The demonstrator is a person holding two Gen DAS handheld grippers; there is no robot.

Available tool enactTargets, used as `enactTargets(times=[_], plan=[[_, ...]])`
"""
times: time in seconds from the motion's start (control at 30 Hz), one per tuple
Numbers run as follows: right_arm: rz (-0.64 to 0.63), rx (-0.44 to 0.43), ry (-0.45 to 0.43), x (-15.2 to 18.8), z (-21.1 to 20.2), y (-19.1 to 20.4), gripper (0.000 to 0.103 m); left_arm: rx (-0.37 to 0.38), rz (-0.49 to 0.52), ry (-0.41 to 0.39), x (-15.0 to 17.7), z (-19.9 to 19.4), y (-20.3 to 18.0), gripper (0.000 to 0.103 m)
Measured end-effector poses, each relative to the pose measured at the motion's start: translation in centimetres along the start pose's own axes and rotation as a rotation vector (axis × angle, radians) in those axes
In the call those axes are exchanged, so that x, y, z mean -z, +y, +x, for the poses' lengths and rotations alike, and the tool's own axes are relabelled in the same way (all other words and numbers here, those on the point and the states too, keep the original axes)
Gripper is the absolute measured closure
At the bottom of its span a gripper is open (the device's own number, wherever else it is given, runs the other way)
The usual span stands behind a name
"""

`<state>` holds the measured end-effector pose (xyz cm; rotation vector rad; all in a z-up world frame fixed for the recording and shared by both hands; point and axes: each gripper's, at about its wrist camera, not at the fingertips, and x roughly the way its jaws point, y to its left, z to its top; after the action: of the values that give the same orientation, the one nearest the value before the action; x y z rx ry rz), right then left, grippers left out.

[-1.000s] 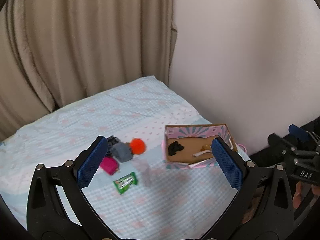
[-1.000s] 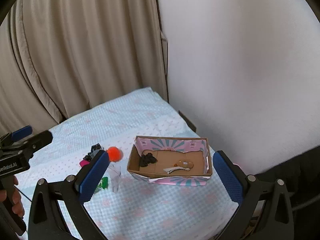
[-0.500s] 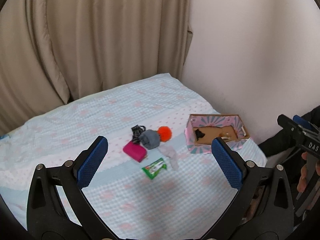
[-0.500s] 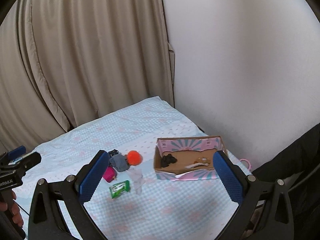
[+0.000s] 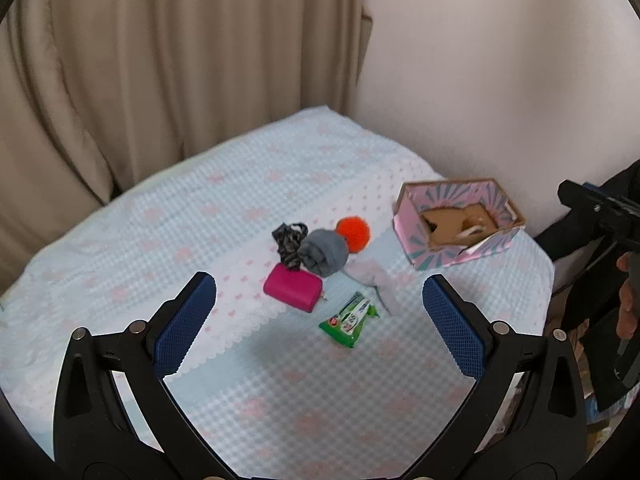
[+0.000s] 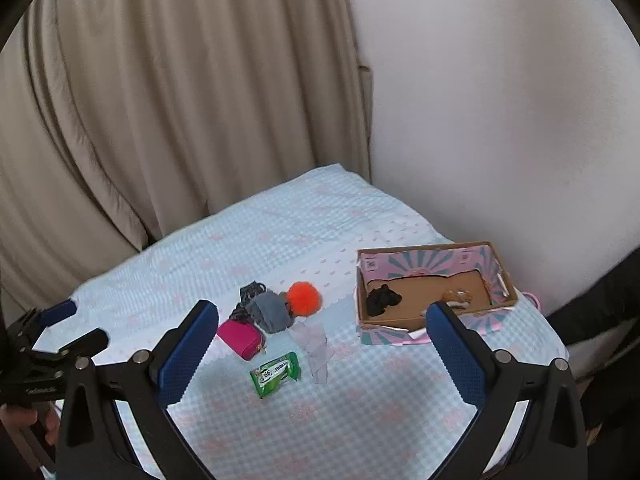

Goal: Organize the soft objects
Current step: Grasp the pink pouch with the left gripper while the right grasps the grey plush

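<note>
Both tools were wide open and held nothing: the left gripper (image 5: 319,317) and the right gripper (image 6: 322,347) hung above the bed (image 5: 280,392). The 6 loose items lay ahead of the fingers, the green packet (image 6: 275,373) nearest, then the pink pouch (image 6: 240,337), the grey sock (image 6: 270,311) and the orange pompom (image 6: 304,298). The box (image 6: 424,332) stood ahead to the right. Because the items touched, I think a grasp could pull 2 at once, or pinch the sheet.

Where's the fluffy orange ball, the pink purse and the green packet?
orange ball (image 5: 353,233), left wrist view, middle of the fluff.
pink purse (image 5: 292,293), left wrist view, middle of its top.
green packet (image 6: 275,373), right wrist view, middle of its printed front.
</note>
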<state>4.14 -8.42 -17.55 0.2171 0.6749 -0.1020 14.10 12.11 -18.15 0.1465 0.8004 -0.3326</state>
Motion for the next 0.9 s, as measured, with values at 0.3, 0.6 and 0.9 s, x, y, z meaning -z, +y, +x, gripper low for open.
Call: enactTargets(times=[0.3,0.6,0.9], plan=[[-0.052,-0.061,0.088,1.4,9.5,3.4,0.0,0.018,-0.128,0.144,1.9,11.7,4.0,0.0],[-0.042,-0.126,0.214,2.7,21.1,5.2,0.0,0.01,-0.44,0.282,5.7,23.6,6.6,0.0],[-0.015,-0.195,0.358,4.4,31.2,5.2,0.012,-0.022,-0.685,0.349,8.8,32.9,8.1,0.001]])
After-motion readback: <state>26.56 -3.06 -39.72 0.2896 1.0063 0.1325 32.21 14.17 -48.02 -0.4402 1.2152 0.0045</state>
